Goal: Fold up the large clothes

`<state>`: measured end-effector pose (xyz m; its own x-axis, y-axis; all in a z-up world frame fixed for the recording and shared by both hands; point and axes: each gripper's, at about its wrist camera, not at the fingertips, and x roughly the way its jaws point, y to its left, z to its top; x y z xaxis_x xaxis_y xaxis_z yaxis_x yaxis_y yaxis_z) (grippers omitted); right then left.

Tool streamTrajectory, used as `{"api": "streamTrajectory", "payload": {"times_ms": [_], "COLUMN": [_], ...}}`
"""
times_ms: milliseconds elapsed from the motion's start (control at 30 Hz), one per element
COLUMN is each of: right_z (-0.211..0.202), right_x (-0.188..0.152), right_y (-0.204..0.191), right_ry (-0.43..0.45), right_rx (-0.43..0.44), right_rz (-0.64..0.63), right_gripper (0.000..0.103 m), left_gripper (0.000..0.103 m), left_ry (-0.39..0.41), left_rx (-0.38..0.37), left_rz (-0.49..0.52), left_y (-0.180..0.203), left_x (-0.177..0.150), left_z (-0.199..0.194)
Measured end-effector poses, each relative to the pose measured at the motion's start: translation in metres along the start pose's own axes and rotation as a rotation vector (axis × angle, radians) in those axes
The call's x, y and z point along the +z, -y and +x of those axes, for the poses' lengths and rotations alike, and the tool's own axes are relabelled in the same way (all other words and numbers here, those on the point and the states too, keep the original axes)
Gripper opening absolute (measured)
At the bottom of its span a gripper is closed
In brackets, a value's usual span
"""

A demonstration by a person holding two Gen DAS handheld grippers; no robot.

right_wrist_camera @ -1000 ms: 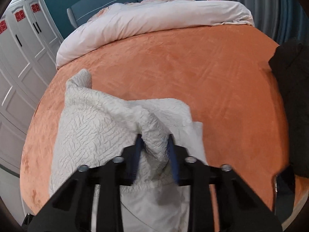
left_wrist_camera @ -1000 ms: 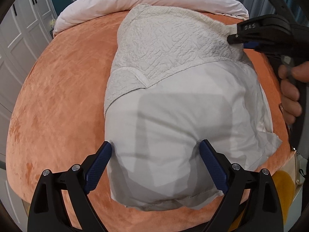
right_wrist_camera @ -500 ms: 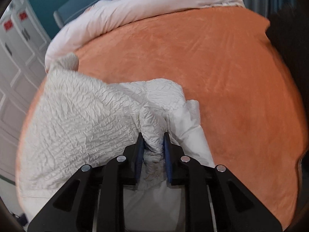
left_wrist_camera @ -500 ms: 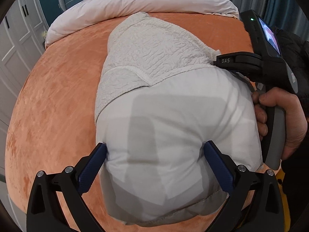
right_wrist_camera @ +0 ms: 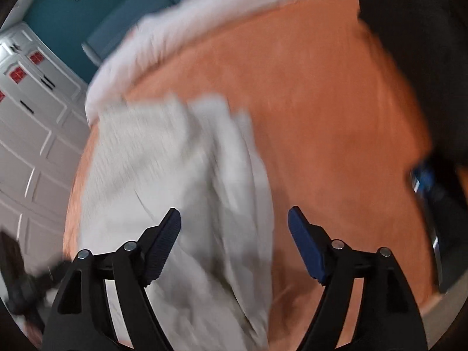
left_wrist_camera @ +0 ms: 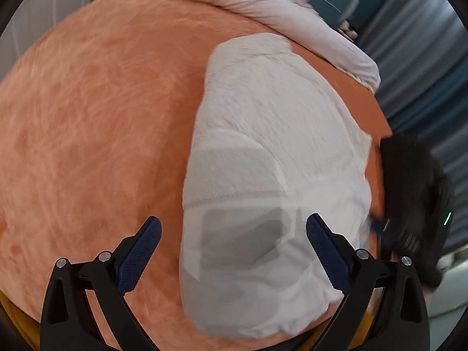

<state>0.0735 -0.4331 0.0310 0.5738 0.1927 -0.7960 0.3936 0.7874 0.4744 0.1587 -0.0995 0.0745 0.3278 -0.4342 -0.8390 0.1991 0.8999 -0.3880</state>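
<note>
change: right gripper point(right_wrist_camera: 234, 245), clamped on a fold half a second ago, is now gaping wide; cloth is lying released.
meaning: this fold is likely laid down.
garment point(left_wrist_camera: 272, 175): is resting folded, centre-right of the left view, on the orange bed point(left_wrist_camera: 96, 134).
left gripper point(left_wrist_camera: 234, 245): is hovering wide, straddling the near hem, gripping nothing.
views: both are blurring.

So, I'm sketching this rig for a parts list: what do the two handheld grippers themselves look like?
Both look alike. The left gripper and right gripper each have two matte black angular arms with triangular cut-outs and silver round pivot screws. Their fingertips carry dark blue textured pads. No cables, labels or sleeves are visible.
</note>
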Motion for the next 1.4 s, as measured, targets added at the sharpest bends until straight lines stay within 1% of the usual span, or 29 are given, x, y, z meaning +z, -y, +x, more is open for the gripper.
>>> {"api": "streamTrajectory", "payload": {"times_ms": [33,133,167,200,233,367,500,567,633,700,733,767,800,867,900,967,1033,1067,1100,1133,1167,1200,1267,1400], "right_z": [0.005,0.025,0.028,0.031,0.033,0.045,0.054,0.057,0.057,0.059,0.061,0.061,0.064,0.07,0.075,0.079,0.078,0.075,0.069,0.063,0.06,0.053,0.038,0.01], "right_x": [-0.005,-0.021,-0.024,-0.026,-0.027,-0.025,-0.022,-0.022,-0.025,-0.02,-0.012,-0.013,-0.011,-0.006,-0.004,0.001,0.001,-0.002,-0.001,0.001,0.002,0.002,0.002,-0.009], "right_y": [0.003,0.005,0.004,0.002,0.0,0.0,0.009,0.012,0.015,0.012,0.01,0.01,0.011,0.009,0.011,0.012,0.013,0.01,0.008,0.005,0.001,-0.005,-0.019,-0.04], "right_ry": [-0.016,-0.087,-0.091,-0.088,-0.086,-0.096,-0.093,-0.089,-0.09,-0.092,-0.094,-0.096,-0.096,-0.097,-0.096,-0.103,-0.117,-0.118,-0.114,-0.109,-0.105,-0.091,-0.056,0.011], "right_rx": [0.017,0.111,0.117,0.113,0.111,0.133,0.17,0.185,0.198,0.203,0.205,0.21,0.213,0.221,0.223,0.241,0.277,0.284,0.293,0.297,0.292,0.283,0.26,0.254], "right_rz": [0.013,0.068,0.071,0.068,0.065,0.09,0.117,0.126,0.122,0.112,0.105,0.096,0.093,0.095,0.101,0.115,0.131,0.127,0.123,0.115,0.102,0.077,0.022,-0.042], "right_gripper": [0.074,0.076,0.078,0.082,0.084,0.088,0.092,0.094,0.094,0.094,0.094,0.094,0.094,0.094,0.094,0.088,0.07,0.063,0.048,0.035,0.03,0.024,0.021,0.017], "left_gripper": [0.097,0.097,0.098,0.098,0.098,0.098,0.098,0.098,0.098,0.098,0.098,0.098,0.098,0.098,0.098,0.098,0.098,0.098,0.097,0.091,0.084,0.082,0.072,0.064], "left_ry": [-0.007,-0.052,-0.069,-0.077,-0.08,-0.068,-0.03,-0.014,-0.017,-0.03,-0.025,-0.006,-0.007,-0.034,-0.047,-0.064,-0.078,-0.083,-0.083,-0.075,-0.068,-0.056,-0.026,0.029], "left_rx": [-0.007,-0.013,-0.015,-0.015,-0.018,0.017,0.062,0.073,0.051,0.018,0.007,0.001,-0.006,-0.043,-0.076,-0.13,-0.14,-0.14,-0.136,-0.122,-0.107,-0.085,-0.058,-0.03], "left_rz": [-0.011,-0.021,-0.021,-0.02,-0.019,-0.013,-0.009,0.0,-0.022,-0.056,-0.074,-0.088,-0.085,-0.077,-0.085,-0.104,-0.113,-0.107,-0.093,-0.061,-0.028,0.019,0.083,0.166], "left_y": [-0.001,0.001,0.002,0.004,0.007,0.015,0.023,0.024,0.02,0.009,0.002,-0.006,-0.01,-0.016,-0.019,-0.021,-0.019,-0.015,-0.01,-0.003,0.004,0.013,0.028,0.049], "left_x": [0.003,0.009,0.01,0.011,0.013,0.018,0.017,0.017,0.018,0.018,0.018,0.018,0.018,0.018,0.019,0.022,0.026,0.027,0.028,0.027,0.029,0.028,0.026,0.025], "left_z": [0.003,0.02,0.027,0.034,0.039,0.049,0.054,0.055,0.052,0.046,0.042,0.036,0.038,0.047,0.053,0.061,0.064,0.064,0.061,0.056,0.052,0.046,0.033,0.004]}}
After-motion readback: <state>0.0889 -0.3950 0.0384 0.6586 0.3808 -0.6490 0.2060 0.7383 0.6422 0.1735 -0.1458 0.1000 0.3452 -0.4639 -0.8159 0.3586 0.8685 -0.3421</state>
